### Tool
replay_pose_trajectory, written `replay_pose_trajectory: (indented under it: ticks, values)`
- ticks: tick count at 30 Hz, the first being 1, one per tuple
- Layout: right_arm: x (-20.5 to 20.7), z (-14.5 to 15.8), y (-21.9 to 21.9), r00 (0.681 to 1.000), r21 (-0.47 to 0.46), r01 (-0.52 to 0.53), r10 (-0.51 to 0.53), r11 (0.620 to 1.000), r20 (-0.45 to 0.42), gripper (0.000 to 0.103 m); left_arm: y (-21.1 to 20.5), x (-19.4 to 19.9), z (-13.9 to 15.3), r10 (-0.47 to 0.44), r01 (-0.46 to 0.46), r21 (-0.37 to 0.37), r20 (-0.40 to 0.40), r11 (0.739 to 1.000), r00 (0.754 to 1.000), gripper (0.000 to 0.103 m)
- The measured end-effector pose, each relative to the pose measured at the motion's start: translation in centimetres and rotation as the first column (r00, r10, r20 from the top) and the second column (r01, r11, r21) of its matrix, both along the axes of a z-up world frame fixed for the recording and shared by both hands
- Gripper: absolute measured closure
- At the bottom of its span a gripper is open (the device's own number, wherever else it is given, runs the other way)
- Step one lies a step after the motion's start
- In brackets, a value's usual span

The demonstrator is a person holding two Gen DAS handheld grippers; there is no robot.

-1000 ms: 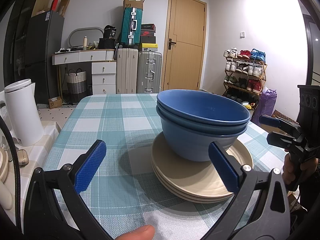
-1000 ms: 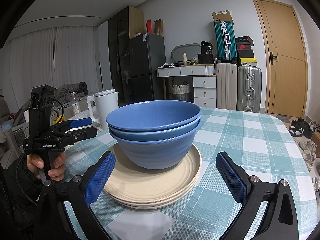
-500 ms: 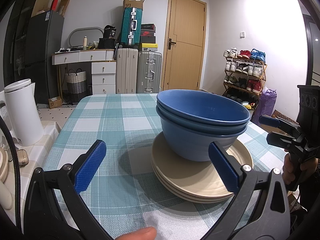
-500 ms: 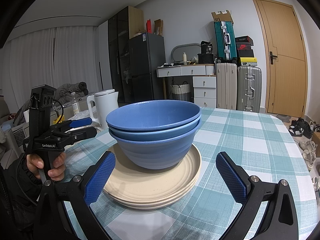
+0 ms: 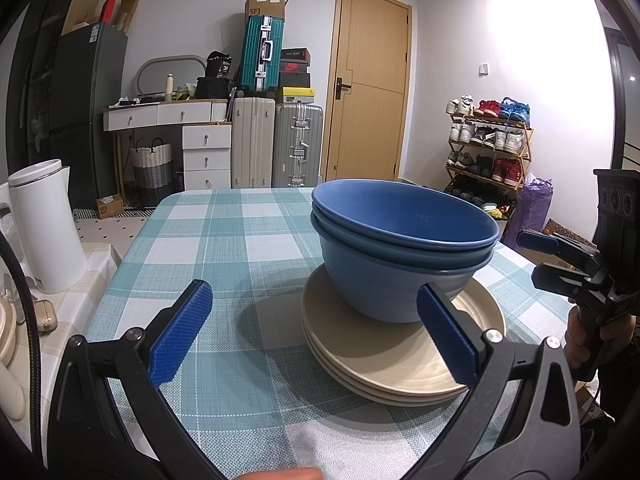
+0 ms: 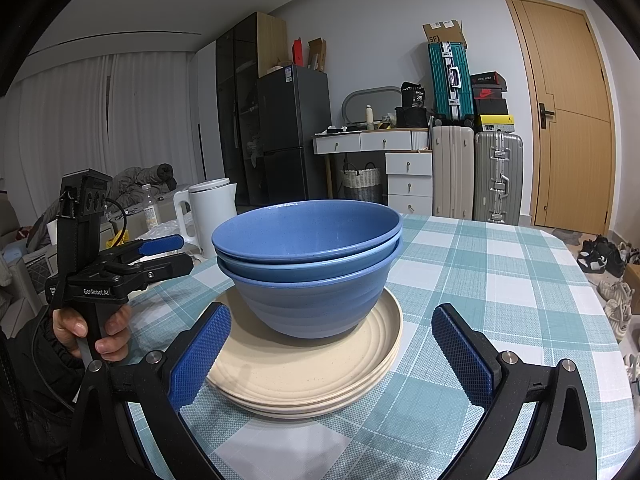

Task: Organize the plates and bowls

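Observation:
Three nested blue bowls (image 5: 404, 248) (image 6: 312, 264) sit on a stack of three cream plates (image 5: 392, 356) (image 6: 304, 372) on the checked tablecloth. My left gripper (image 5: 316, 332) stands open just short of the stack, which lies ahead and to its right, nothing between its blue pads. My right gripper (image 6: 332, 348) is open on the opposite side, its pads flanking the near rim of the plates without touching. Each gripper shows in the other's view, held by a hand: the right gripper (image 5: 560, 264) at the right edge, the left gripper (image 6: 160, 256) at the left.
A white kettle (image 5: 44, 228) (image 6: 210, 212) stands on a side counter left of the table (image 5: 240, 240). Beyond the table's far edge are suitcases (image 5: 276, 148), a white drawer unit, a wooden door and a shoe rack (image 5: 488, 148).

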State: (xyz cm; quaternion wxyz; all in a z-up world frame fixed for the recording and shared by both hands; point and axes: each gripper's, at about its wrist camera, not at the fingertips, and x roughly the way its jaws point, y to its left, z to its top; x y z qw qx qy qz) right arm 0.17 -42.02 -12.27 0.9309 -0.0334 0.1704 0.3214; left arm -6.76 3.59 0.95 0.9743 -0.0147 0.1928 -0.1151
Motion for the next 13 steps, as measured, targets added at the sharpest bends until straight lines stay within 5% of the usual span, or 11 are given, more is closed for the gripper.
replay_pose_trajectory:
  ticks: [13]
  values:
    - [-0.01, 0.01, 0.01, 1.0, 0.0, 0.0, 0.0, 1.0, 0.0, 0.001, 0.0, -0.03, 0.05, -0.002, 0.002, 0.001, 0.001, 1.0, 1.0, 0.001]
